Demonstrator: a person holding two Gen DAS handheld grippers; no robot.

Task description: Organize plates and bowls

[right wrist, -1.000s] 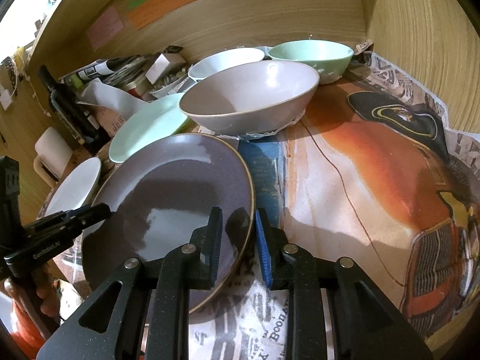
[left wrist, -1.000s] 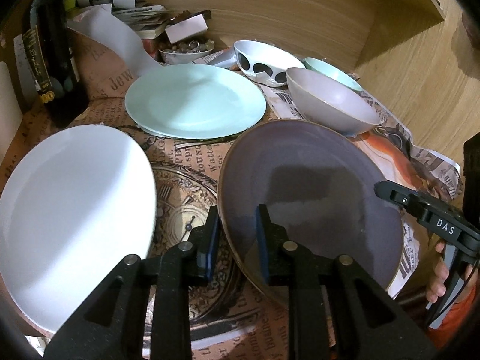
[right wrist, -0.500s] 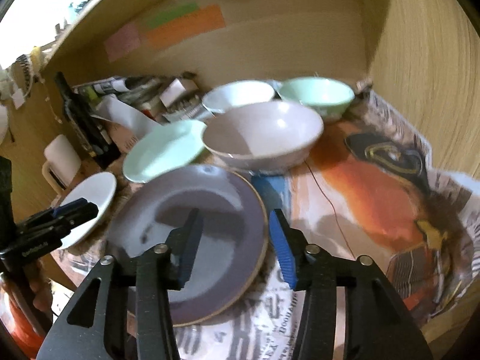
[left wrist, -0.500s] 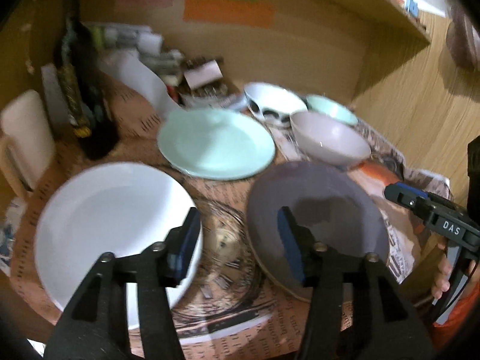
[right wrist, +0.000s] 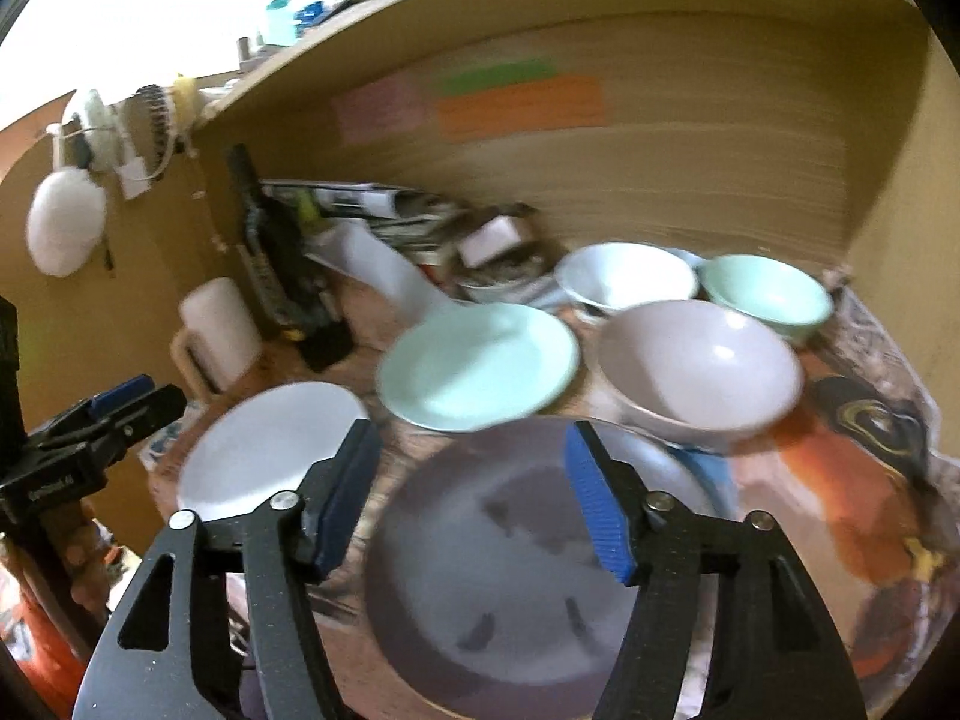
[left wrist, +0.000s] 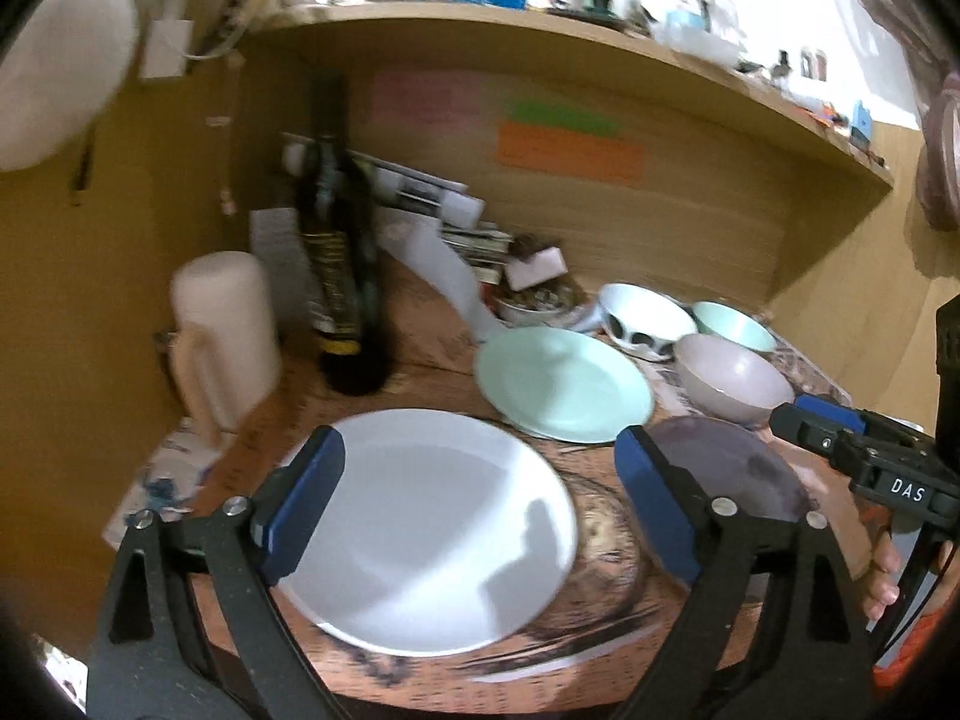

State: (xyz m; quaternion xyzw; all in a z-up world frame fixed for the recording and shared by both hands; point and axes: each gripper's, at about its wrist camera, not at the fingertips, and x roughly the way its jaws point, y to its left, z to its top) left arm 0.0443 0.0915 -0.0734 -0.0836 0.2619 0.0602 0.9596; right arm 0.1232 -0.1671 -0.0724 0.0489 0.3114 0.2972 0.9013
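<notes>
My left gripper is open and empty, raised above a white plate. My right gripper is open and empty, raised above a grey-purple plate, which also shows in the left wrist view. A mint plate lies behind them. Further back stand a grey bowl, a mint bowl and a white bowl. All lie on a paper-covered desk.
A dark bottle and a white mug stand at the left. Papers, a small box and a dish of clutter sit at the back. Wooden walls close the back and right, with a shelf above.
Both grippers opened wide, letting go of the grey-purple plate's rim, and pulled back and up. The plate now lies flat on the desk.
</notes>
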